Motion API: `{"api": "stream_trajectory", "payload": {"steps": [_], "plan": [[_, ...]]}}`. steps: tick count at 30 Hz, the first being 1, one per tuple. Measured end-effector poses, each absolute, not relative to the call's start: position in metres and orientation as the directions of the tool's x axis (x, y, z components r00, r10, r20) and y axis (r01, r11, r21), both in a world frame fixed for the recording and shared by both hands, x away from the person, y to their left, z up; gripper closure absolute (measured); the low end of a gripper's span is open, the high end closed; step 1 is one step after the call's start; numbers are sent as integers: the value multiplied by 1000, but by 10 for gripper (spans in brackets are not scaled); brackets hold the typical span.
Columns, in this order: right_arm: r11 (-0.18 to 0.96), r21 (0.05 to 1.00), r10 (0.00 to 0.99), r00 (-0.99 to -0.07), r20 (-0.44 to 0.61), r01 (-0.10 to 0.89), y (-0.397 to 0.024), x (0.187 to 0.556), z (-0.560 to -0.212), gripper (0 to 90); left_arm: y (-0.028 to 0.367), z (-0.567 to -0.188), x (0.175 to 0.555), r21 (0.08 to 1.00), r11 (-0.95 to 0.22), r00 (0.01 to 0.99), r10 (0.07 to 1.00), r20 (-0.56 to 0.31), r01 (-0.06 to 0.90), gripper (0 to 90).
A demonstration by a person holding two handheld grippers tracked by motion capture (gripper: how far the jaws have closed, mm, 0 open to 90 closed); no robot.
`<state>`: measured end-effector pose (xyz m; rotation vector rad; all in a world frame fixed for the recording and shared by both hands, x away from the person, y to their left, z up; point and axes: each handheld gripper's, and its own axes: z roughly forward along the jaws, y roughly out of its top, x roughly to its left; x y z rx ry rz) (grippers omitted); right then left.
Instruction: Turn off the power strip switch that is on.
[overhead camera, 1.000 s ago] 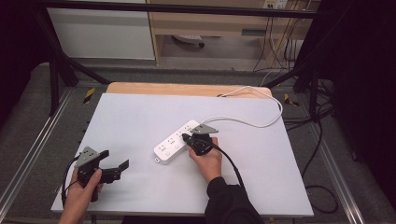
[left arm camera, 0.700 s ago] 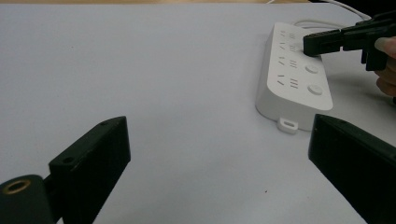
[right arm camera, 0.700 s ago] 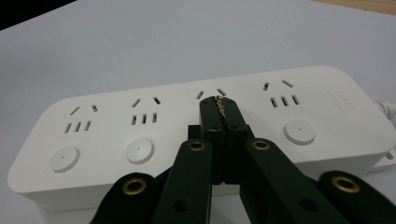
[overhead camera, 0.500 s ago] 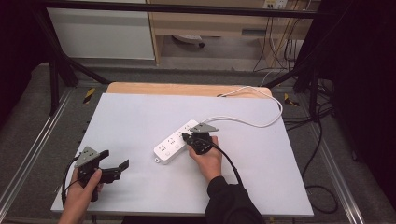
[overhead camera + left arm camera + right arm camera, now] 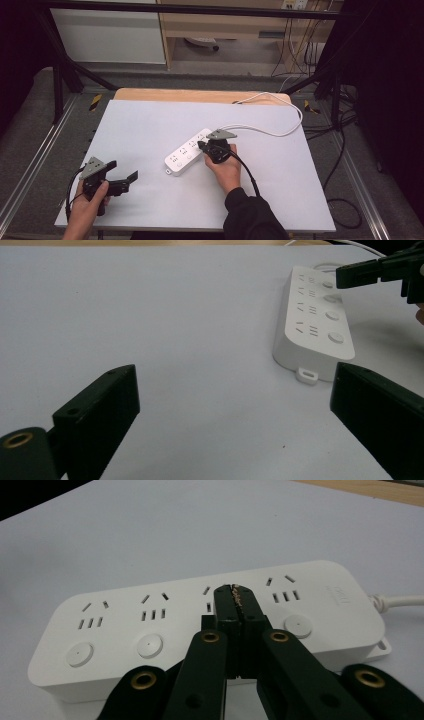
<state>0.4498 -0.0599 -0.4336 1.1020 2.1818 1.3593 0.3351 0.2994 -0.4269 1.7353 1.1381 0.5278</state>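
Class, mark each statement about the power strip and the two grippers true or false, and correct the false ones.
1. The right gripper has its jaws pressed together above the power strip. True.
2. The left gripper is shut. False: its jaws stand wide apart.
3. A plug sits in one of the strip's sockets. False: the sockets in sight are empty.
4. The strip's white cable runs off toward the table's far edge. True.

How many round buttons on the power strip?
4 in the left gripper view, one per socket group, in a row down the power strip. In the right gripper view three show: two at left, one at right; the shut right tongs cover the third.
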Motion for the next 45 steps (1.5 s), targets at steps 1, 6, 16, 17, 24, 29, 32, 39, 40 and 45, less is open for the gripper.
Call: {"api": "stream_trajectory", "payload": {"steps": [1, 6, 16, 17, 24, 29, 32, 39, 40, 45], "plan": [[238, 871, 761, -639, 107, 430, -62, 450, -432, 900, 299, -427, 335, 884, -105, 472, 871, -140, 456, 54], [223, 880, 770, -630, 105, 419, -71, 450, -424, 818, 299, -427, 335, 882, -109, 473, 870, -138, 458, 54], [175, 898, 782, -611, 122, 403, -88, 454, -413, 602, 299, -427, 335, 882, -111, 472, 871, -136, 459, 54], [176, 899, 781, -613, 122, 402, -89, 454, -411, 586, 299, -427, 335, 882, -110, 472, 871, -137, 459, 54], [173, 897, 783, -610, 126, 407, -95, 453, -403, 372, 299, -427, 335, 882, -112, 472, 871, -135, 458, 54], [166, 889, 796, -590, 134, 426, -104, 453, -398, 273, 299, -427, 335, 881, -112, 473, 870, -136, 460, 54], [159, 883, 794, -588, 151, 441, -110, 452, -395, 211, 299, -427, 335, 881, -113, 472, 871, -134, 460, 54], [137, 887, 817, -557, 151, 442, -129, 443, -385, 90, 299, -427, 334, 881, -112, 470, 872, -135, 459, 54], [131, 889, 819, -553, 153, 440, -132, 441, -384, 78, 299, -427, 334, 882, -111, 471, 872, -135, 459, 54], [120, 895, 835, -531, 143, 430, -154, 428, -381, 60, 299, -427, 334, 881, -110, 471, 871, -137, 459, 54]]}}
